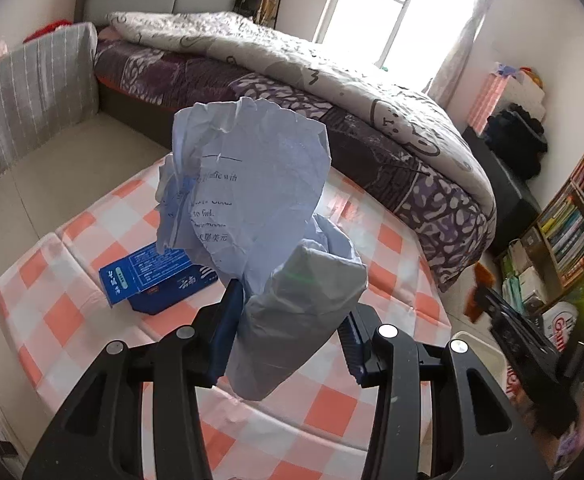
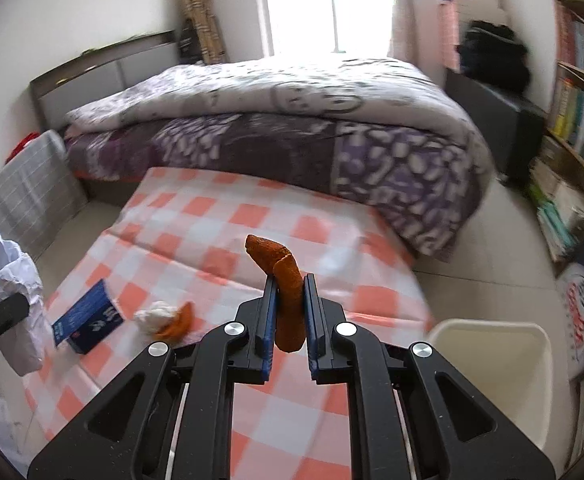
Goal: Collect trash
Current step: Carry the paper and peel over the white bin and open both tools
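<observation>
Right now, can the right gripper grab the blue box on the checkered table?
Probably not yet. The right gripper has its jaws shut on an orange peel, so nothing more fits. The blue box sits uncovered on the checkered table, off to its left beside a white wad.

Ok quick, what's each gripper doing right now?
Left gripper: closed on crumpled paper.
Right gripper: closed on orange peel.

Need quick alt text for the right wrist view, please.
The right gripper is shut on a strip of orange peel above a checked tablecloth. A blue box, tissue wad and more peel remain there; a cream bin sits lower right.
</observation>
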{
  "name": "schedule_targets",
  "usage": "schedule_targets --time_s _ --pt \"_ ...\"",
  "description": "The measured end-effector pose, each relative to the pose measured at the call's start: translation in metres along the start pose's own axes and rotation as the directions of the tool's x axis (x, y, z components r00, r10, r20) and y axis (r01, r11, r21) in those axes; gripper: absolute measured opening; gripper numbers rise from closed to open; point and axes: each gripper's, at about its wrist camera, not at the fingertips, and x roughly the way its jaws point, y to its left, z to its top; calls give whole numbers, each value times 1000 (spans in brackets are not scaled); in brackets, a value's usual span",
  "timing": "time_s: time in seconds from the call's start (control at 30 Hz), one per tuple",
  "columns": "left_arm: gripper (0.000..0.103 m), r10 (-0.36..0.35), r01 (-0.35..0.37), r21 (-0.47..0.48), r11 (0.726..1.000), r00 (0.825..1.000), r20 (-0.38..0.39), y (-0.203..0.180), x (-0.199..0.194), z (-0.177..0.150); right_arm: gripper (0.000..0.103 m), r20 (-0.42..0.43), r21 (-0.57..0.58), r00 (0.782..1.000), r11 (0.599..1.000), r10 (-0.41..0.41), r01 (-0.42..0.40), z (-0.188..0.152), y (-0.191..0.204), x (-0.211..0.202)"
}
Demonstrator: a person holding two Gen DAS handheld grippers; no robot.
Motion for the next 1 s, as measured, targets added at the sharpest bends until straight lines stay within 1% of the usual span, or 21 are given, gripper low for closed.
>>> schedule_targets --time_s 0.13,0.27,0.4,0.63,0.83,1.0 --pt "46 24 -25 41 999 999 31 -17 4 -9 12 3 78 999 996 -51 51 -12 -31 -6" --pt "46 43 -48 81 996 998 54 -35 8 -18 12 -43 149 996 986 -76 82 -21 -58 -2" --pt "46 58 -68 138 988 995 75 -55 12 -26 12 -49 187 995 978 -88 96 -23 -74 -6" --pt "46 31 -44 195 980 997 73 -88 17 -36 13 -36 225 994 968 -105 110 -23 -100 -20" --pt "46 -1 -10 229 973 999 46 -115 26 -45 13 -54 259 990 955 -133 142 -25 -131 -26" --pt "47 -30 24 271 962 999 20 -142 34 -56 13 -82 282 985 944 -152 169 -29 -153 -29"
